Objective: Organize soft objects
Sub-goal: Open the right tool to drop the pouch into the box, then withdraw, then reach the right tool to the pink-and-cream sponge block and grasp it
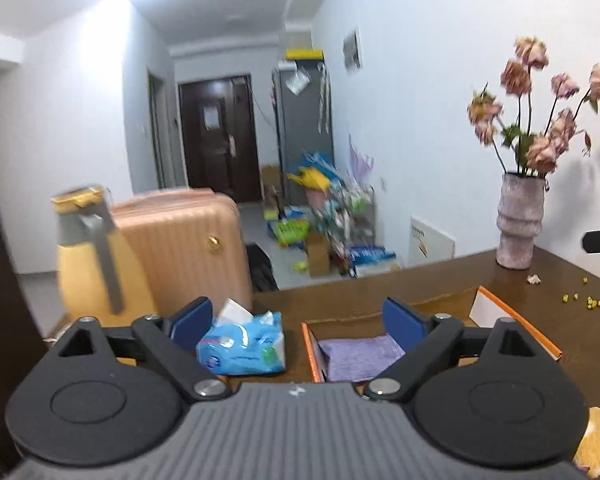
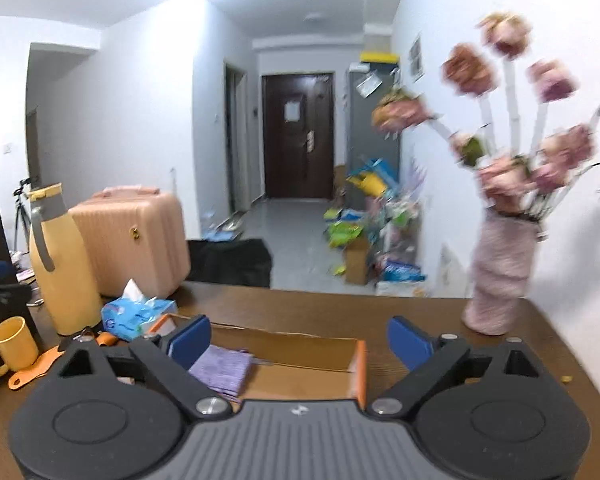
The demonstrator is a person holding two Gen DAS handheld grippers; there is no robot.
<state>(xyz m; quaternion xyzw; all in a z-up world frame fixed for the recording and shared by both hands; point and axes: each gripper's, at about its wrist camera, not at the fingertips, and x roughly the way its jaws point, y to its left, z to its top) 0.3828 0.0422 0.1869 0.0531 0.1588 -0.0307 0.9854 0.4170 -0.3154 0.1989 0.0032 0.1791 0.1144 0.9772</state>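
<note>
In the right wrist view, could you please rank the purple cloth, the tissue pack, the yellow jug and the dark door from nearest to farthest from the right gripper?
From the right gripper:
1. Purple cloth, in the cardboard box, just behind the left finger.
2. Tissue pack, farther left on the table.
3. Yellow jug, left, slightly beyond the tissues.
4. Dark door, at the end of the hallway.

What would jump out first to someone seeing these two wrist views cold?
Probably the pink vase of dried flowers at the table's far right by the wall, and the yellow jug standing far left. Between them, close ahead, sits an open cardboard box holding a folded purple cloth, with a blue tissue pack to its left. The left gripper and right gripper are both open and empty.
</note>
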